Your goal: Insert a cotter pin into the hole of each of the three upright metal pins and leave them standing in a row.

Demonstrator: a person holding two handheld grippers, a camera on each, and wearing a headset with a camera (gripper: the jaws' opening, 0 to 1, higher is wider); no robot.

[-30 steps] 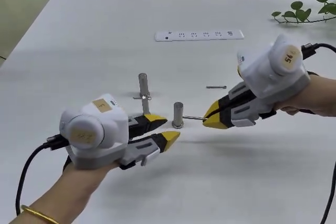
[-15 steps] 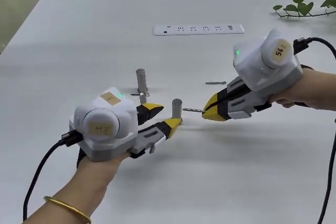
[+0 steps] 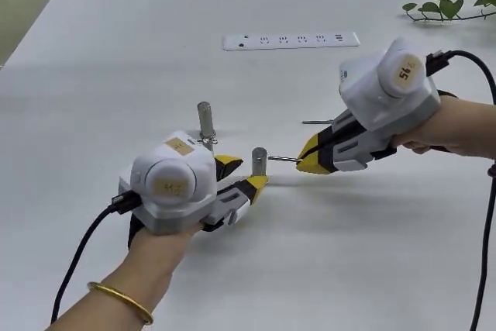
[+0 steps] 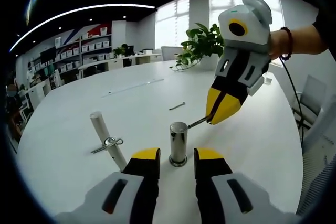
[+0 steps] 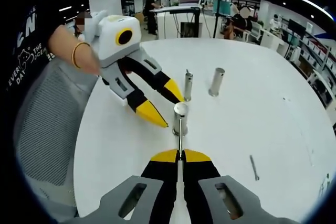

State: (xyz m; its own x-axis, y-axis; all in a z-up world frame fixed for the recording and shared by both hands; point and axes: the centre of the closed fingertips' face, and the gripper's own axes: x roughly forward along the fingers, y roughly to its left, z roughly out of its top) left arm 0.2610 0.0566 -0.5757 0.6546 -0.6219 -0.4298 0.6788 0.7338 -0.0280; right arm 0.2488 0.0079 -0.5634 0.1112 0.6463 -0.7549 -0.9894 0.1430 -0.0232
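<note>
The white surface (image 3: 116,52) gives the upright pins nothing to hold them, and there, I judge, lies the trouble. If the right claw (image 3: 306,162) pushes a little off the line of the hole, the near metal pin (image 3: 260,162), standing toward the middle of the surface, could skid or topple, since the left claw (image 3: 246,173) only brackets it. That left claw is partly open and grips nothing: a jaw sits either side of the pin's foot, with a gap on both sides in the left gripper view. A second metal pin (image 3: 205,118) stands beyond, toward the far edge. The right claw is closed on a cotter pin (image 3: 283,160) whose free end reaches the near pin's top; whether it is in the hole I cannot tell. A fitted cotter pin (image 3: 208,142) crosses the second pin, and a spare cotter pin (image 3: 318,122) lies flat.
</note>
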